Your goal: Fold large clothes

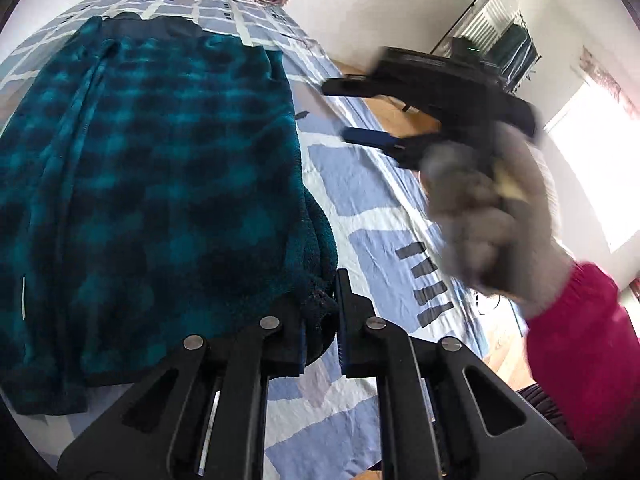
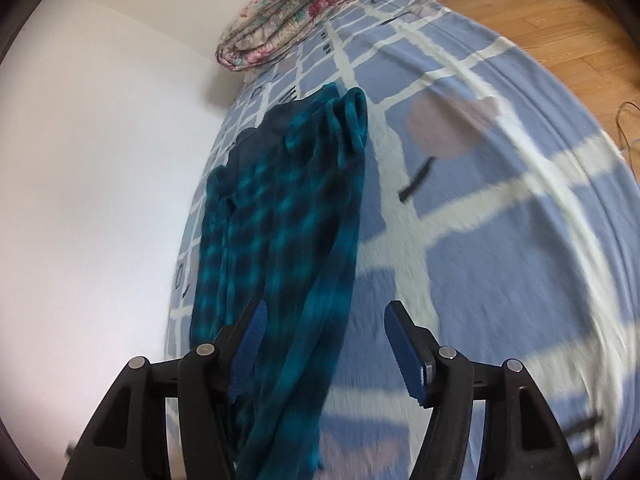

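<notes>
While the left tool (image 1: 320, 320) is pinching the near right corner of the teal plaid fleece (image 1: 160, 168), its jaws are sitting nearly together with a bunch of dark pile between them, so it is reading as clenched on the fabric. Ahead and to the left of that tool the fleece is lying flat on the bed (image 1: 380, 208), apparently already doubled lengthwise: a thick rounded edge is showing just ahead of the tool, and the dark collar end is lying at the far end.

The right tool (image 2: 324, 344) is hanging released, jaws spread wide with nothing between the blue pads (image 2: 250, 344). From its own camera the fleece is running from just under its left finger away toward the far end of the bed, narrow and long. In the left wrist view the right tool is hovering above the bed, to the right of the left tool and clear of the garment, held in a grey-gloved hand (image 1: 492, 216), motion-blurred.

Judgement: roughly midway. Side fold is looking done; cross folds to shorten the long strip are still looking open. Far top corner is looking bunched, so it is probably needing smoothing.

Beyond the fleece, a folded floral quilt (image 2: 292, 12) is sitting at the far end of the bed.
</notes>
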Demonstrator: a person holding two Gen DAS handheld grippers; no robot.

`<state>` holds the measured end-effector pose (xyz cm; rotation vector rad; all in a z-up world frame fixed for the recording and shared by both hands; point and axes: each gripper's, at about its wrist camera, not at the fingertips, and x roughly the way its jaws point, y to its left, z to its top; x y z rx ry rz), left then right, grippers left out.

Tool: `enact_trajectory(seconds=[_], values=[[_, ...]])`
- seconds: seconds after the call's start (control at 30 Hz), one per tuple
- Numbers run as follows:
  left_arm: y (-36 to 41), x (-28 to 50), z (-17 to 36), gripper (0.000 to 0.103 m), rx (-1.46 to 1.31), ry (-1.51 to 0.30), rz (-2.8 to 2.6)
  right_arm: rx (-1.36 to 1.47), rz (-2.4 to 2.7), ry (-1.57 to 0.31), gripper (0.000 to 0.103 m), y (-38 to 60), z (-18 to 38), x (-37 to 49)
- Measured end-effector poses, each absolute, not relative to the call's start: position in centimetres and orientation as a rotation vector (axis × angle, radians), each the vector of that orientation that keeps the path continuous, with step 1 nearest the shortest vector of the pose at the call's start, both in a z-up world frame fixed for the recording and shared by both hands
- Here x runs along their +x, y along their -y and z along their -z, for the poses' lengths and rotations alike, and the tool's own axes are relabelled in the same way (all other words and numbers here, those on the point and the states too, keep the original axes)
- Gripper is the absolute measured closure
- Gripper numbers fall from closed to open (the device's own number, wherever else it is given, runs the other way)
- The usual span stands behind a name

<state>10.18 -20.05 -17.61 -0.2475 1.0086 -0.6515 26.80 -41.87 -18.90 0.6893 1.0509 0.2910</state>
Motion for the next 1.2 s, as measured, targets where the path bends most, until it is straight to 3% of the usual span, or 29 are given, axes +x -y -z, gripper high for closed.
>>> enact_trajectory(seconds=[0.23,0.33,0.37,0.4,0.5,0.93,1.2], values=[[18.4,10.0,17.1,0.094,-0.323,-0.987,0.677,0.697,-0.203,-1.108,0.037,40.7,23.2,33.7],[17.7,10.1,17.2,0.094,-0.340,-0.986,0.686,0.662,-0.218,-1.128,0.045,39.7,24.1,35.5],[17.5,10.1,17.2,0.094,-0.349,-0.985,0.689,0.652,-0.235,-1.136,0.053,39.4,24.3,35.9],[17.4,10.2,17.3,0.094,-0.354,-0.984,0.689,0.630,-0.244,-1.155,0.071,39.0,24.5,36.4],[16.7,10.2,17.6,0.094,-0.371,-0.982,0.685,0.570,-0.211,-1.188,0.094,37.8,24.6,37.1],[11.0,9.0,18.8,0.095,-0.530,-0.976,0.610,0.153,-0.115,-1.105,0.098,28.1,17.9,38.5],[6.3,7.9,20.6,0.095,-0.615,-0.991,0.509,-0.104,-0.176,-1.090,0.098,18.1,18.4,39.1]])
